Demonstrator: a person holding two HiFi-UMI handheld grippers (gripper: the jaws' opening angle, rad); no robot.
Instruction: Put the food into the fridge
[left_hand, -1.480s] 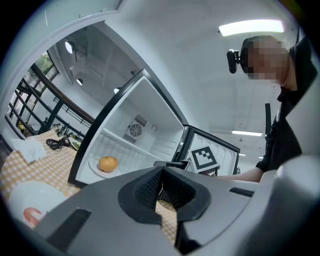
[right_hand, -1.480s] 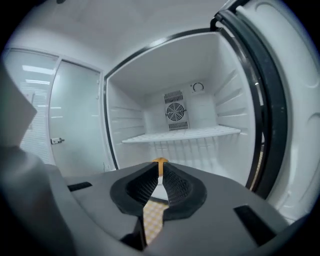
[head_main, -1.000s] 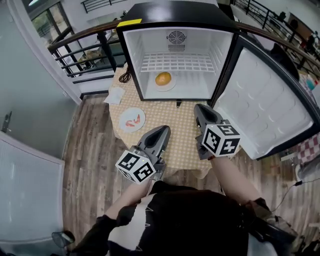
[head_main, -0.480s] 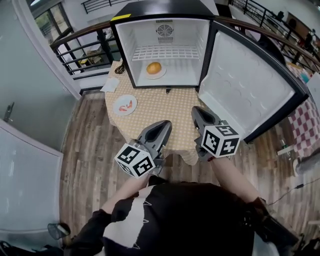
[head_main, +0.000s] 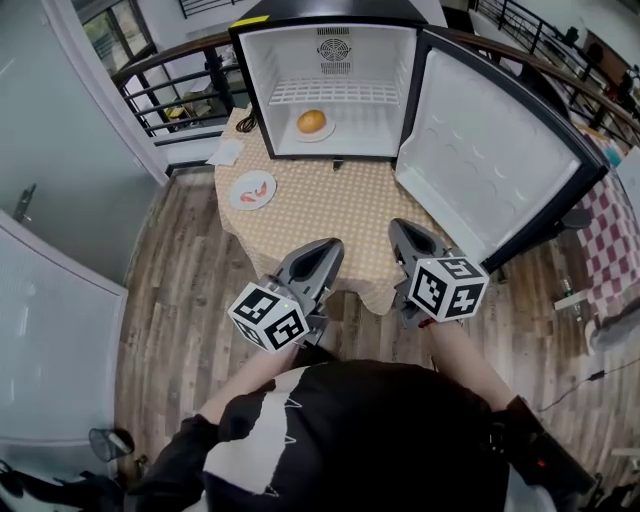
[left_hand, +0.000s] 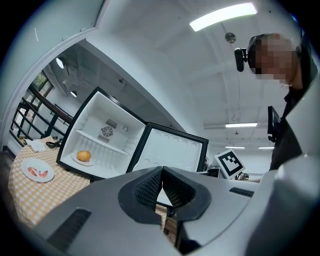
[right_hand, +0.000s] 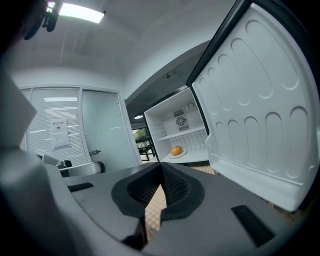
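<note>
The small black fridge (head_main: 258, 80) stands open at the far side of the table, its door (head_main: 490, 150) swung out to the right. Inside, an orange-brown bun (head_main: 312, 121) sits on a white plate on the fridge floor; I also see the bun (left_hand: 84, 156) in the left gripper view and the bun (right_hand: 175, 150) in the right gripper view. A plate of red food (head_main: 252, 190) lies on the checked tablecloth (head_main: 340, 220), left of the fridge. My left gripper (head_main: 330, 246) and right gripper (head_main: 397, 227) hover at the table's near edge, both shut and empty.
A white paper (head_main: 226, 152) and a black cable (head_main: 245, 122) lie at the table's far left corner. A dark railing (head_main: 180, 90) runs behind the table. Wooden floor (head_main: 180, 280) surrounds it, with a glass partition (head_main: 50, 330) at the left.
Both grippers and the person have drawn back from the fridge. The table and fridge now sit farther away, and the grippers are over the table's near edge instead of its middle.
</note>
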